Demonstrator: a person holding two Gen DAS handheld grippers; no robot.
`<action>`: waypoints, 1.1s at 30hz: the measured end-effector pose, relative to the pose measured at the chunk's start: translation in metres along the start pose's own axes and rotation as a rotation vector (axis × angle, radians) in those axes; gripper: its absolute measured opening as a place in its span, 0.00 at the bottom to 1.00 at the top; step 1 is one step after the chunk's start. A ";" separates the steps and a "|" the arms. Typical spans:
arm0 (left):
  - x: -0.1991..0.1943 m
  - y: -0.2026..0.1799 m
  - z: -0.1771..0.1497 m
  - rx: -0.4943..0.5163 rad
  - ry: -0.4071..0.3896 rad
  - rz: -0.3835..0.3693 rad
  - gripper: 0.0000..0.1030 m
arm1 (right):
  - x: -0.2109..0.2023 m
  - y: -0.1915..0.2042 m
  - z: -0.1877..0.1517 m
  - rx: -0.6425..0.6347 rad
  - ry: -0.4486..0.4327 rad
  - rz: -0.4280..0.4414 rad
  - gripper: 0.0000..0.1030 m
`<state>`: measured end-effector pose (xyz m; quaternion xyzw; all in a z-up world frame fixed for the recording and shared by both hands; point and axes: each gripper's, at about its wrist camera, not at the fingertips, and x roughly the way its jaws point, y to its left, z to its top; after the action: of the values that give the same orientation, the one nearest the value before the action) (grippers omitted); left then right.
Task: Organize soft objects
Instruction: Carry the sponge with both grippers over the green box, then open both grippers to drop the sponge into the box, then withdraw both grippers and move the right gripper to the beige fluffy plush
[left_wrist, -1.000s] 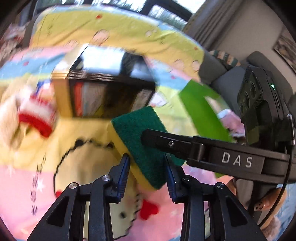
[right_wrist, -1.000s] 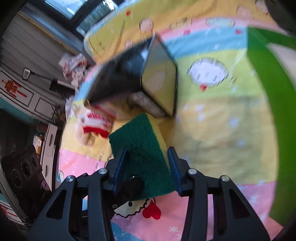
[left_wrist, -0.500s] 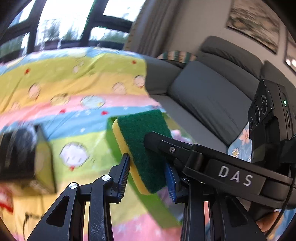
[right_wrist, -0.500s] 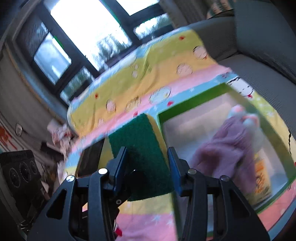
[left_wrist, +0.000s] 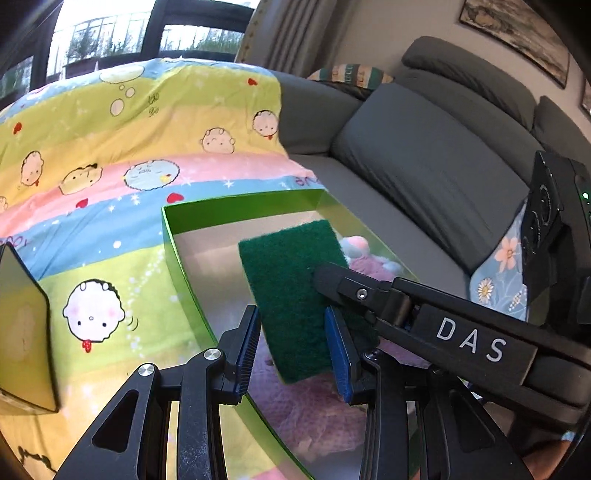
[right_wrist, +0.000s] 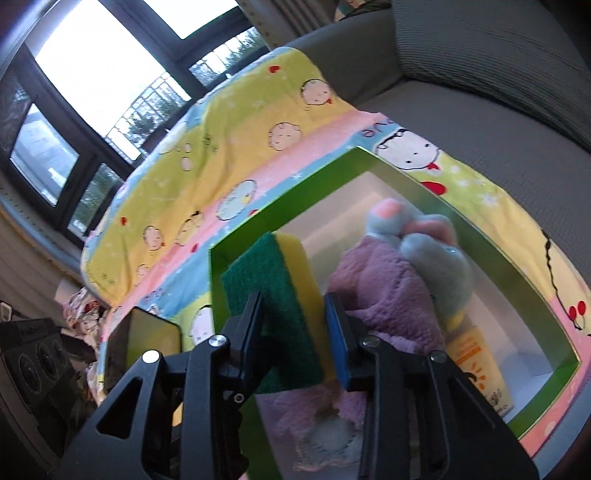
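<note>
Two grippers meet on one sponge, a yellow block with a dark green scouring face. In the right wrist view, the right gripper pinches it across its thickness: the left pad lies on the green face and the blue right pad presses the yellow foam, the jaws parted only by the sponge's width. In the left wrist view, the left gripper frames the same sponge between its ribbed blue pads. The right pad touches the green edge, while whether the left pad makes contact cannot be told, so its grip cannot be judged. One black finger of the right gripper, marked DAS on its body, crosses in from the right and lies against the green face.

The sponge hangs above the green box, near its left wall. Inside the box lie a purple fuzzy cloth, a pale blue and pink plush toy, and an orange tube standing at the right. The box rests on a cartoon-print blanket spread over a grey sofa. A dark box sits on the blanket to the left.
</note>
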<state>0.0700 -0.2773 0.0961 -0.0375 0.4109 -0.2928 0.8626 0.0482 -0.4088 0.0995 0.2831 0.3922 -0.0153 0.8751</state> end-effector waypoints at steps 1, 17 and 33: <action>0.000 0.000 0.000 -0.002 0.002 -0.002 0.36 | 0.000 -0.001 0.000 0.003 0.002 -0.007 0.34; -0.069 0.028 -0.014 -0.030 -0.030 0.051 0.69 | -0.046 0.008 -0.008 -0.051 -0.146 -0.011 0.83; -0.192 0.164 -0.086 -0.232 -0.097 0.286 0.76 | -0.059 0.064 -0.043 -0.169 -0.195 0.012 0.94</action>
<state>-0.0093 -0.0241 0.1211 -0.0921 0.4011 -0.1157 0.9040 -0.0059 -0.3447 0.1482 0.2080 0.3034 -0.0045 0.9299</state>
